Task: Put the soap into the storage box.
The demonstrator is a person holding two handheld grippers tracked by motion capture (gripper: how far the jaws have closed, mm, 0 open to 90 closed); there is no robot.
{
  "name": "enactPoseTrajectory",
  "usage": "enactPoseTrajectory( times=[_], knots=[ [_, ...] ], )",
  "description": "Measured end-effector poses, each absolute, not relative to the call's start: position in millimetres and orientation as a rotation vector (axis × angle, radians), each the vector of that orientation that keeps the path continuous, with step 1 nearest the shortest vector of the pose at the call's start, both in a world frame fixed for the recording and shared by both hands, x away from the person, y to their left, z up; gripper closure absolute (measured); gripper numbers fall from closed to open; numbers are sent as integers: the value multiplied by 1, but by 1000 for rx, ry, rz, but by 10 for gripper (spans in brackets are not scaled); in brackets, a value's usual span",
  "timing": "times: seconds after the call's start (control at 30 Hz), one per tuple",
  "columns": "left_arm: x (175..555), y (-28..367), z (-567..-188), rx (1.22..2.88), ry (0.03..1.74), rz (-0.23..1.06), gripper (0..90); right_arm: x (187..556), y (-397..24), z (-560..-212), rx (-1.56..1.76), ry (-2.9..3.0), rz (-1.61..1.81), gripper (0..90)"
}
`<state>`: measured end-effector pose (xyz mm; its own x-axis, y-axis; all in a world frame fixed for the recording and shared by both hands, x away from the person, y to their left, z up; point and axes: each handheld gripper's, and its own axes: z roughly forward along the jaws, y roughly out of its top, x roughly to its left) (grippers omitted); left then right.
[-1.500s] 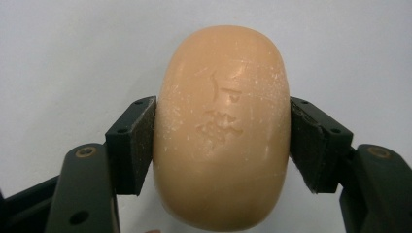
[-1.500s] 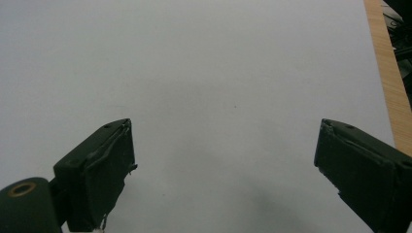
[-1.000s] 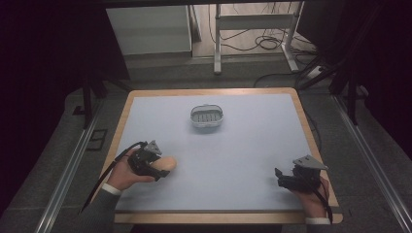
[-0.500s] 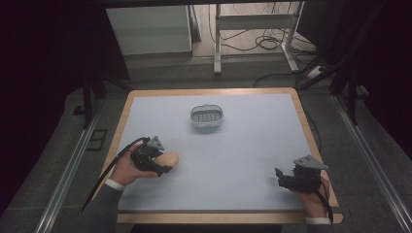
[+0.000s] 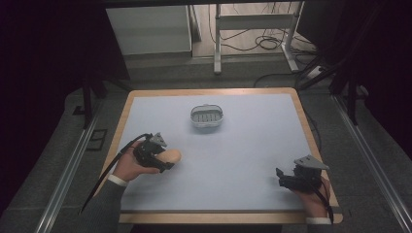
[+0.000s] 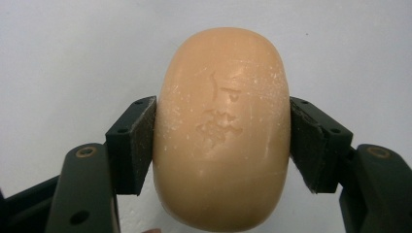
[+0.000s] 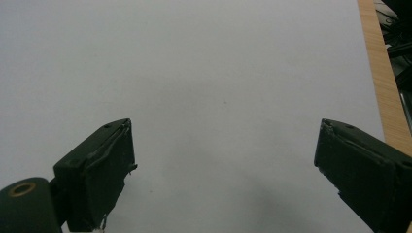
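High view is showing the person working at a pale table (image 5: 233,160), and the left gripper (image 5: 163,162) is pinching a peach-coloured bar of soap (image 5: 171,156) near the table's left side. In the left gripper view the two black jaws are pressing against the long flanks of the soap (image 6: 222,128), one on each side, with the pale surface showing behind it; whether the bar is resting on the table or raised just off it, I cannot tell.

Well apart, toward the far middle of the table, a small grey soap dish (image 5: 207,118) is sitting with nothing in it. That looks to me like the place the bar is meant for. So the grasp seems done, while the carry across and the setting down in the dish are both left to do.

Over at the near right corner, the right gripper (image 5: 284,175) is lying idle in the person's hand. In the right gripper view its jaws are standing wide apart over bare table, holding nothing.
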<state>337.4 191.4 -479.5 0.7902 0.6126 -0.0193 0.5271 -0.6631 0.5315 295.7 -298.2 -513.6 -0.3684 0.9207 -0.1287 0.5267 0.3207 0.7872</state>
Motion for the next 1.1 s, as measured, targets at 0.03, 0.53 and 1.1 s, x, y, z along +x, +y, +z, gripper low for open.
enactPoseTrajectory(
  times=[0.03, 0.53, 1.1],
  knots=[
    [339, 190, -479, 2451, 844, 218, 324, 296, -298, -514, 1271, 2014, 886, 72],
    [355, 184, -474, 2443, 832, 226, 324, 296, -299, -514, 1275, 2015, 881, 72],
    [377, 181, -469, 2428, 831, 220, 324, 297, -300, -516, 1278, 2016, 873, 72]
  ],
)
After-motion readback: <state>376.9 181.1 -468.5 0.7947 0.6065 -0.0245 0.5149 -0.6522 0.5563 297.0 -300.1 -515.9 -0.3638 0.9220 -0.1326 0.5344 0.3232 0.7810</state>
